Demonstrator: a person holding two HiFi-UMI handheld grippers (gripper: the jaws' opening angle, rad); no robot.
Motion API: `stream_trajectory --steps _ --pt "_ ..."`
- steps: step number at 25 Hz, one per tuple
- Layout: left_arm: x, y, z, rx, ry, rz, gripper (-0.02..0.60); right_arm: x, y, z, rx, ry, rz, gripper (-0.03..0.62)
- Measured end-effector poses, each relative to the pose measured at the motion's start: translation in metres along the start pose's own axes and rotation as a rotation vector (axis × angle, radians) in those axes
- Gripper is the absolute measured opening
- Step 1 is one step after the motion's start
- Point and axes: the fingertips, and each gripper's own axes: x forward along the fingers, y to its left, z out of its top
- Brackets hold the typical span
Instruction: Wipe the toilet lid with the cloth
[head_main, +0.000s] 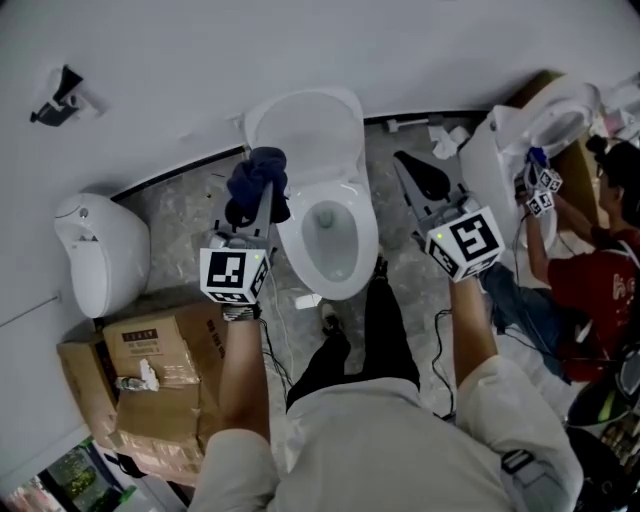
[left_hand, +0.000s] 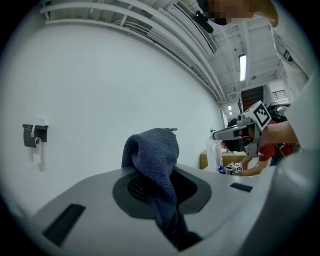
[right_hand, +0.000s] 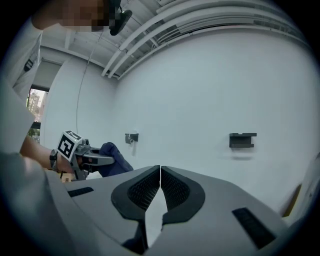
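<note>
Held up: dark-blue terry cloth (head_main: 257, 176) beside white ceramic toilet (head_main: 355, 240).
Left claw (head_main: 262, 200) clamped on the cloth; right claw (right_hand: 160, 172) closed, empty.

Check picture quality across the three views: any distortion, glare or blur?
Head view: evenly lit and sharp, the toilet slightly bright but not blown out. Left gripper view: heavy fisheye with black corners, ceiling lamp glaring, cloth crisp. Right gripper view: same fisheye and dark corners, no visible motion blur.
</note>
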Motion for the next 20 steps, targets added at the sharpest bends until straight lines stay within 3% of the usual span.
stream_trajectory --steps 6,20 --pt "0.041 0.030 -0.035 -0.027 -0.006 0.088 0.051 0.039 -0.020 -0.035 0.005 0.027 0.039 0.029" --pt "0.122 0.085 -0.099 -0.033 0.056 0.168 0.052 0.113 -0.045 -0.086 0.018 0.091 0.132 0.029"
